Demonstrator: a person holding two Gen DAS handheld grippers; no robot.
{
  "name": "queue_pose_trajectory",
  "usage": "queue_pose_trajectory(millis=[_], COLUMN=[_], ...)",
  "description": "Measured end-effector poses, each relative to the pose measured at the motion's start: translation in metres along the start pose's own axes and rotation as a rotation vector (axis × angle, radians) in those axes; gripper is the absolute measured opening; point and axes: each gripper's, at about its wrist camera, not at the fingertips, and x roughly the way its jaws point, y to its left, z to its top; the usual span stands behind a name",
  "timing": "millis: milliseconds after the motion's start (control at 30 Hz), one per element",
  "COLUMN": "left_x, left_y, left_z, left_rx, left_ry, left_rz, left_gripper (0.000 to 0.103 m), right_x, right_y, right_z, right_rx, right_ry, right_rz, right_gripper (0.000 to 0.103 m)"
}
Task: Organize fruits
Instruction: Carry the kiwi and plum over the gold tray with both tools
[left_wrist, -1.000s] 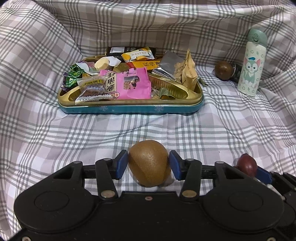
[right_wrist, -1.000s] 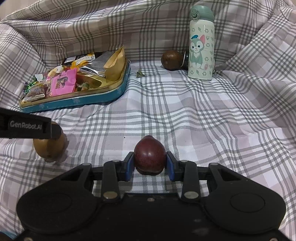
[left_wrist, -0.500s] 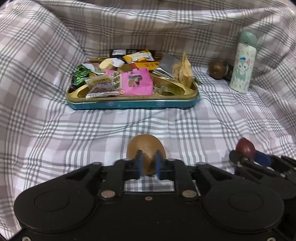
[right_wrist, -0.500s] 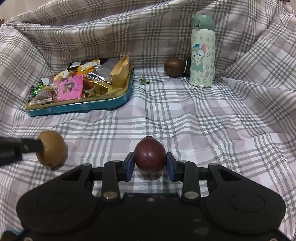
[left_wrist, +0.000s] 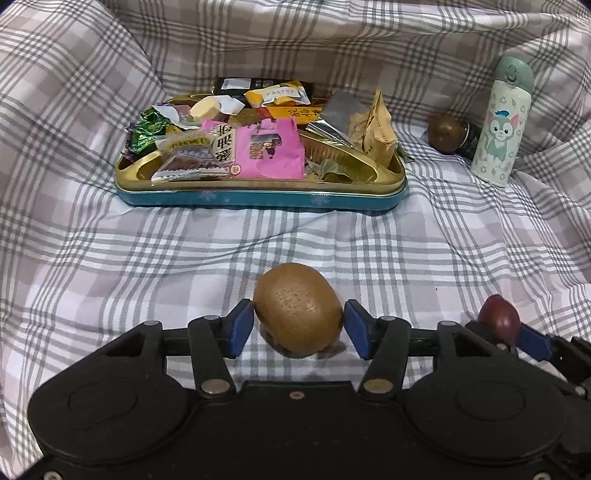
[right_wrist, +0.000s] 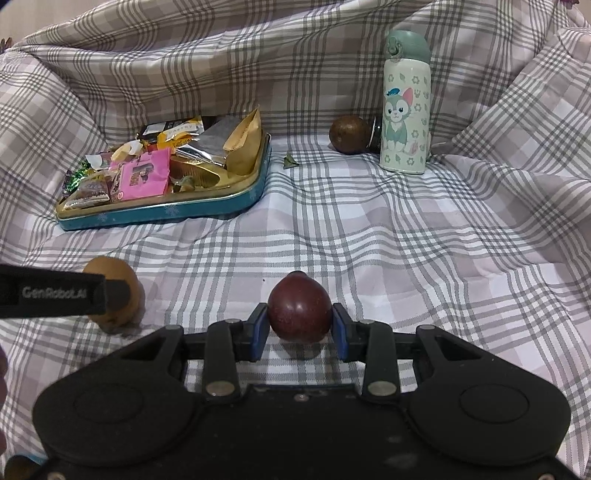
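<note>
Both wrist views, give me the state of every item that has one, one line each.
Left gripper: opening, kiwi between the fingers
Kiwi: resting on the cloth
Right gripper: shut on passion fruit
Passion fruit: held
Tin: open, full of snacks
Bottle: upright, lid closed

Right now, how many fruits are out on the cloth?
3: a kiwi between the left gripper's opening jaws, a plum in the right gripper, a brown fruit beside the bottle.
</note>
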Motion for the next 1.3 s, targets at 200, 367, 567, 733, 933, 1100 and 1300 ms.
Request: queue_pose_trajectory(millis=[200, 367, 567, 733, 933, 1100, 1300], left_x=[0.008, 0.012, 0.004, -0.021, -0.062, -0.096, -0.123], left_y=[-0.003, -0.003, -0.002, 0.001, 0.004, 0.006, 0.004], left_z=[0.005, 0.007, 0.006, 0.0, -0.015, -0.035, -0.063], left_rx=[-0.008, -0.017, -0.015, -0.015, 0.011, 0.031, 0.053], left_ry=[0.002, -0.012, -0.005, -0.015, -0.032, -0.031, -0.007], left_rz=[0.008, 0.002, -0.004, -0.014, -0.012, -0.013, 0.012], left_gripper=[0.062, 0.06, 0.059, 0.059, 0.059, 0.059, 0.059], right_x=[0.003, 0.004, -0.001, -0.016, -0.05, -0.085, -0.13], right_y=[0.0, 0.0, 0.0, -0.002, -0.003, -0.007, -0.012], right_z=[-0.001, -0.002, -0.002, -0.001, -0.006, -0.016, -0.038], right_rx=[-0.007, -0.007, -0.008, 0.003, 0.02, 0.051, 0.087], right_ry=[0.009, 0.011, 0.004, -0.014, -0.035, -0.038, -0.046], right_rz=[-0.001, 0.0, 0.002, 0.009, 0.032, 0.062, 0.079], right_gripper=[0.036, 0.036, 0.036, 0.036, 0.036, 0.036, 0.036])
